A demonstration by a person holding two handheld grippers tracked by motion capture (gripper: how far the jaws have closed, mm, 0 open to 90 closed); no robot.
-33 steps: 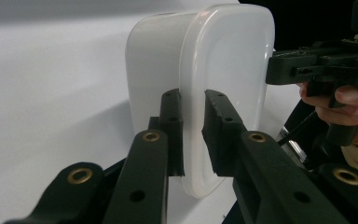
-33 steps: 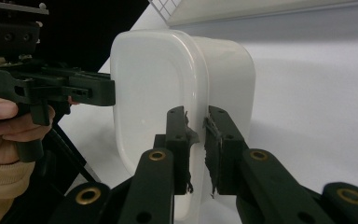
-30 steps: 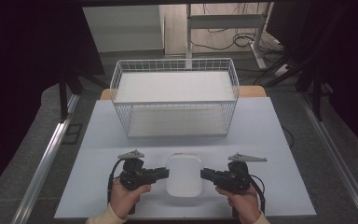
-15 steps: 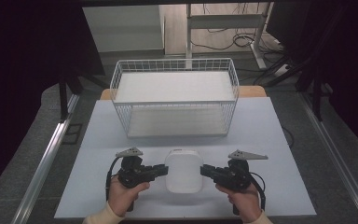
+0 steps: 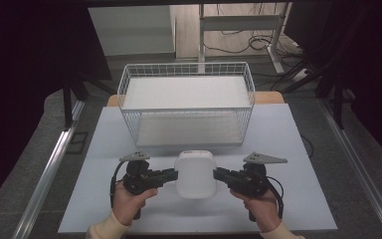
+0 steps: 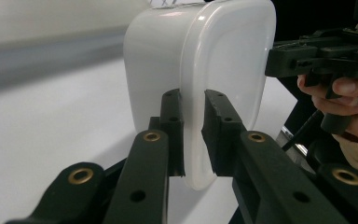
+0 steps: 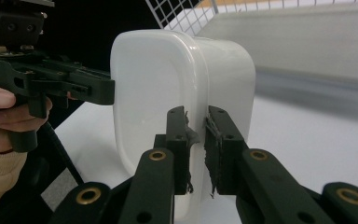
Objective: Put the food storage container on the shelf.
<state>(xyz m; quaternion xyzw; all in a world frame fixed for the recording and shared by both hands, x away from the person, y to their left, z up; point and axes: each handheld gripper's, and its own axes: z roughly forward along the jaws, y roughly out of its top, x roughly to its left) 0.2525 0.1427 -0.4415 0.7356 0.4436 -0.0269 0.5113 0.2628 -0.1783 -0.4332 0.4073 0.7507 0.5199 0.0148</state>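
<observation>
Both pairs of jaws are pinching narrow on the rim of one thing: a white, rounded-rectangular plastic container [image 5: 195,174], held between the two hands. The left gripper [image 5: 171,175] is clamping the rim on the container's left side, and the right gripper [image 5: 220,175] is clamping the opposite side, so the two are pointing at each other across it. In the left gripper view the black pads are pressing the thin translucent lip [image 6: 193,135] from both faces, and in the right gripper view the same grip is showing on the far lip [image 7: 196,130].

The container is hanging over the near part of the pale blue table top [image 5: 298,149], seemingly just clear of it, though the shadow makes that hard to judge. Its long axis is running away from the person, toward the white wire basket [image 5: 186,110], which is standing directly beyond it. Neither hand is nearer; any carry forward will need both moving together, keeping the container level.
</observation>
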